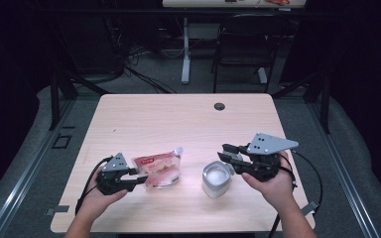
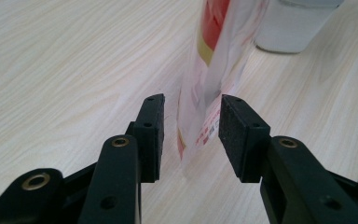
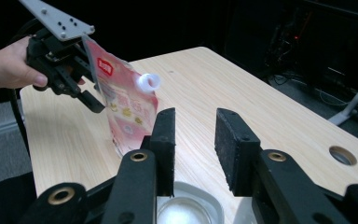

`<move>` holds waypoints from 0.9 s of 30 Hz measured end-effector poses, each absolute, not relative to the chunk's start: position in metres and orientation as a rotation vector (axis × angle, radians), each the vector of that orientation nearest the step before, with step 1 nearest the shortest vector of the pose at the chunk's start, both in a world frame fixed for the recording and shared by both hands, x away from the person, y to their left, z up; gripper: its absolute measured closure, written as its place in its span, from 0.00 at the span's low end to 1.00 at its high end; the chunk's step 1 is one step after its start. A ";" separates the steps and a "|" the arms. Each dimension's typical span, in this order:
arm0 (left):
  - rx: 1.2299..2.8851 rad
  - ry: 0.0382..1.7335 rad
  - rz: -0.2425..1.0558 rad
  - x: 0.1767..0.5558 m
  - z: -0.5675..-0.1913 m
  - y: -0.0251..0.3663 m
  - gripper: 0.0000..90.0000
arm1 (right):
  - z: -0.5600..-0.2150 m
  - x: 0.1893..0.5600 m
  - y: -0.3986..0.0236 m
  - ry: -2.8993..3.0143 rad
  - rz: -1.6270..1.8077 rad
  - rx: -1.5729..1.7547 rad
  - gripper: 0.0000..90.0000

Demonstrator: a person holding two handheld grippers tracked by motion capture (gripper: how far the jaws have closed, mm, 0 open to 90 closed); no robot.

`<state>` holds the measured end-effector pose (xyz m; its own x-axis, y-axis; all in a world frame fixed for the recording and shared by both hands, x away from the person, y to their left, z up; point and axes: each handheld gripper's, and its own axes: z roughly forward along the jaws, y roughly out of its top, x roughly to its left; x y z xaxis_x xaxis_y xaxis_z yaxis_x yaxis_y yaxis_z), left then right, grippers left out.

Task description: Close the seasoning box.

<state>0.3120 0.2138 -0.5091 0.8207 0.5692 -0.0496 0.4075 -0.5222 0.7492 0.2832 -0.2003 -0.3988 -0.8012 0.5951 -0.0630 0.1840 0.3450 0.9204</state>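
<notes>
A red and pink spouted pouch (image 1: 158, 168) (image 3: 128, 112) stands upright on the wooden table (image 1: 178, 119), its white spout pointing right. My left gripper (image 1: 140, 180) (image 2: 192, 100) sits at its left edge, open. The pouch's side seam (image 2: 209, 70) runs between the jaws, and a gap shows beside each pad. A white container (image 1: 215, 179) (image 2: 291, 25) (image 3: 186, 210) with whitish contents stands just right of the pouch. My right gripper (image 1: 224, 152) (image 3: 195, 114) hovers over its far rim, open and aimed left, with nothing between its fingers. The left gripper (image 3: 93, 93) also shows far off in the right gripper view.
A round cable hole (image 1: 220, 106) (image 3: 342, 155) is set near the table's far edge. Beyond the table stand a black chair (image 1: 243, 44) and another desk's white leg (image 1: 185, 54), with cables on the floor.
</notes>
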 end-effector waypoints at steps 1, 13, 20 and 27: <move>2.192 0.716 0.256 0.312 -0.510 0.214 0.68 | -0.400 0.283 -0.203 2.220 1.441 0.693 0.78; 2.202 0.713 0.257 0.313 -0.511 0.211 0.67 | -0.408 0.272 -0.235 2.135 1.424 0.810 0.83; 2.219 0.719 0.265 0.313 -0.516 0.205 0.65 | -0.411 0.271 -0.251 2.086 1.438 0.860 0.85; 2.208 0.769 0.286 0.308 -0.515 0.212 0.61 | -0.418 0.272 -0.264 2.053 1.442 0.917 0.93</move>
<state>0.3084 0.2121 -0.5151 0.7928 0.6084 -0.0368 0.4364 -0.5244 0.7311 0.2717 -0.2645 -0.4177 -0.6683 0.7439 0.0021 0.2543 0.2258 0.9404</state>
